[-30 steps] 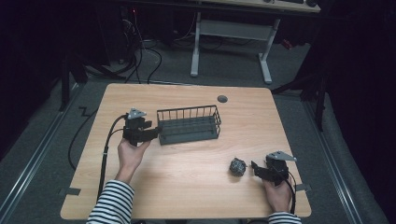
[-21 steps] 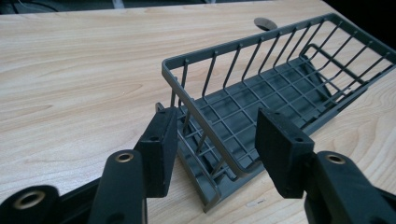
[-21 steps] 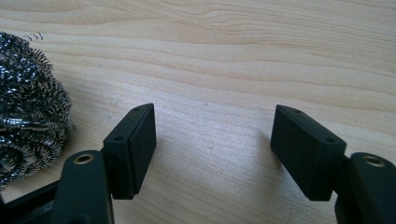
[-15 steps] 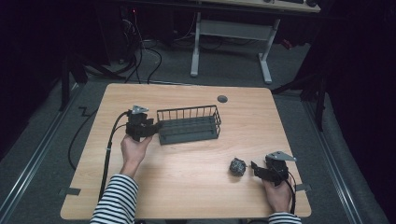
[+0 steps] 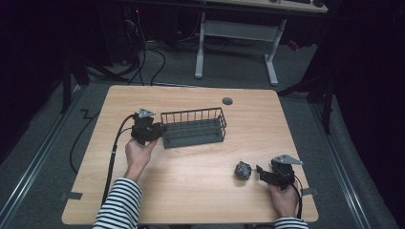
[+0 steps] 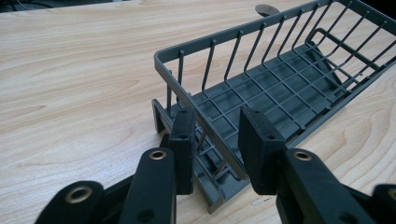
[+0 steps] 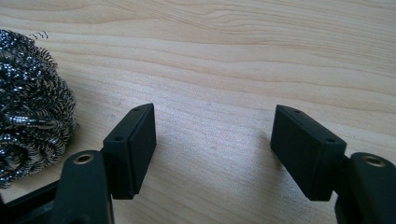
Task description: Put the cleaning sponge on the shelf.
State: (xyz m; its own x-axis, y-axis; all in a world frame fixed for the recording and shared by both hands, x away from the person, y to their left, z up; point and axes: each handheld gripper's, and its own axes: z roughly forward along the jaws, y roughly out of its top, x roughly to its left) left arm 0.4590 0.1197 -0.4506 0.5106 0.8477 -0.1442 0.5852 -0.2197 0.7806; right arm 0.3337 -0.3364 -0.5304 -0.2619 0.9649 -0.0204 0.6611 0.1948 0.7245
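Change noted: the left gripper point(image 6: 212, 140) has just been closing its jaws, and they now straddle the short end wall of the wire basket point(image 5: 193, 128). The hand itself sits near the same spot as a second ago, at the basket's 9 o'clock end.
Meaning for the work: judged as the start of a grasp on the basket's end, so that it can be steadied or shifted. The basket lies flat on the table point(image 5: 191, 200), not lifted.
Left jaws: narrowed around the top rail of the end wall. In the left gripper view one pad point(image 6: 183, 135) stands outside the wall and the other inside the basket; a sliver of gap seems to remain at the inner pad, so I cannot tell whether the clamp is firm.
Right gripper point(image 5: 261, 172): unchanged from a second ago, resting near the table's 4 o'clock corner and pointing toward 9 o'clock.
Right jaws: apart, nothing between them but bare wood, as the right gripper view shows.
Steel scourer point(image 7: 32, 100): lies just off the right gripper's outer jaw tip, close but apparently not touching; from the high view it sits at about 5 o'clock of the basket, well apart from it.
Basket contents: none visible.
Risk, as judged: a grip on the thin rail alone may let the basket swing or slip.
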